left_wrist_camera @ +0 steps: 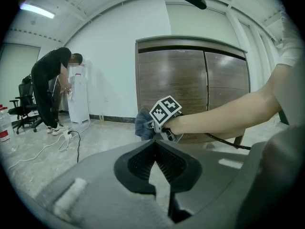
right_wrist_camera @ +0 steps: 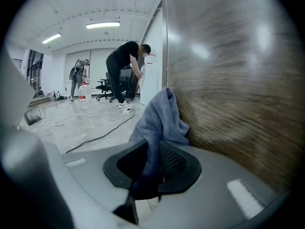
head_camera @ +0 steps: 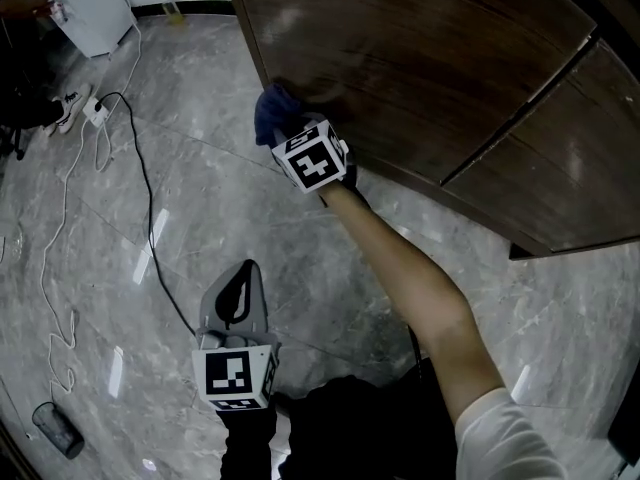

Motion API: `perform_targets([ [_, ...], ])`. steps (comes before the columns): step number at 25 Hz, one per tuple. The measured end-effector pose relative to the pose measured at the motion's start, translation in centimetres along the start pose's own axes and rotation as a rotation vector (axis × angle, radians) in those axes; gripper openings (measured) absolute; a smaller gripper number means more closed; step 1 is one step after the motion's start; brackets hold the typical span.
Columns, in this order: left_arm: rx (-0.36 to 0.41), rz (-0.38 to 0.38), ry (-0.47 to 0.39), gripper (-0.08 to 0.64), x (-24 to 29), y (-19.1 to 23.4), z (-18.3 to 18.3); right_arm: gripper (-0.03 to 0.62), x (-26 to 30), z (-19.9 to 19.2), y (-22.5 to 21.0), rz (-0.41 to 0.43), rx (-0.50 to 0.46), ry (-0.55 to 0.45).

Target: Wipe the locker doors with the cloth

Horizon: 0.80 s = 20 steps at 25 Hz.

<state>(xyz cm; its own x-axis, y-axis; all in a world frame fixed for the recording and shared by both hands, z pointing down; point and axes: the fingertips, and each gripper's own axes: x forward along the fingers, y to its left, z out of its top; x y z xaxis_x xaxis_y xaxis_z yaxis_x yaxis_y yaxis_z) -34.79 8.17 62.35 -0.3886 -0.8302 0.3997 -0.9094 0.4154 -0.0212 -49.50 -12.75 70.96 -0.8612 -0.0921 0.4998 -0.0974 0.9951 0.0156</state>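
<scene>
Hanging bunched from the right claw point(right_wrist_camera: 151, 159), the blue-grey cloth point(right_wrist_camera: 159, 123) lies against the dark wooden locker door point(right_wrist_camera: 228, 80), close to that door's outer edge and low on it. The claw's jaws are clamped on the cloth's lower folds, and the loose upper part flops toward the wood. From the head view the cloth point(head_camera: 275, 113) shows as a small wad ahead of the right claw point(head_camera: 290, 133), and the arm reaches out to the door point(head_camera: 420, 58). Wiping seems to be the step in hand. To do it well, I judge the wad should be pressed flat so that fabric, not the claw's hard tips, meets the veneer. Strokes should overlap along the grain and work from this edge toward the seam with the neighbouring door point(head_camera: 570, 168), which needs the same pass. A firm clamp matters, since so little cloth sits between the jaws that a snag could pull it free. The left claw point(left_wrist_camera: 156, 163) is held back over the marble floor point(head_camera: 200, 218), its jaws closed tip to tip on nothing. A black cable point(head_camera: 140, 178) trails across the floor, well apart from the work.
</scene>
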Motion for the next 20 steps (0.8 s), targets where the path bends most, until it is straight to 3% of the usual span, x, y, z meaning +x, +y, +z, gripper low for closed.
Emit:
perform_targets([
  [5,0.014,0.035,-0.011,0.0,0.1,0.3,1.4,0.078,-4.3,1.7,1.2,0.078,0.03,-0.079],
  [11,0.045,0.061,-0.021,0.0,-0.5,-2.1,5.6,0.078,-12.3,3.1,3.0,0.186,0.03,-0.125],
  [20,0.078,0.004,0.049,0.0,-7.1,-9.6,19.5,0.078,-31.3,9.6,4.4,0.294,0.138,-0.129],
])
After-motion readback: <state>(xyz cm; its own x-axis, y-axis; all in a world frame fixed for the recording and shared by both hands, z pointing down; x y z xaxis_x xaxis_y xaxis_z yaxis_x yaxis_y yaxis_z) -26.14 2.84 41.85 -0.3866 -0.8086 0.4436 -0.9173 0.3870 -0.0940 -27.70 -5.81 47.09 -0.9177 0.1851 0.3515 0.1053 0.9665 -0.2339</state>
